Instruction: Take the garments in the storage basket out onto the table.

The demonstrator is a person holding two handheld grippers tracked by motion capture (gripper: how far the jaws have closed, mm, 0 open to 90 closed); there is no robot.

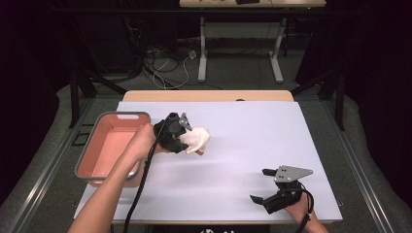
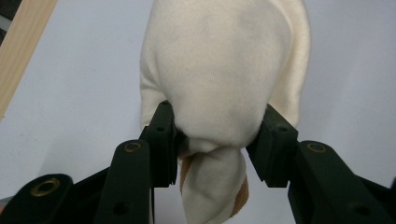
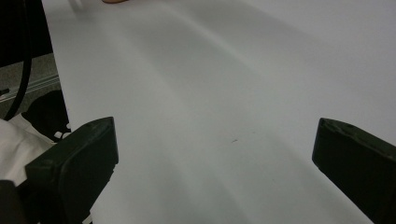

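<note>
A cream-white soft cloth toy [image 1: 198,140] with a tan underside hangs just above the white table, right of the pink bin. My left gripper [image 1: 187,141] is shut on it. In the left gripper view its two black jaws pinch the cream cloth toy [image 2: 224,70] from both sides, and a twisted end with tan patches droops between them. My right gripper [image 1: 260,187] rests near the table's front right edge, its jaws wide apart with nothing between them. The right gripper view has bare white table between the fingertips [image 3: 74,158].
A pink bin [image 1: 114,145] with a grey rim stands at the table's left side, by my left forearm. The white table top [image 1: 252,141] stretches between the two grippers. Behind the table lie floor cables and a desk frame [image 1: 240,48].
</note>
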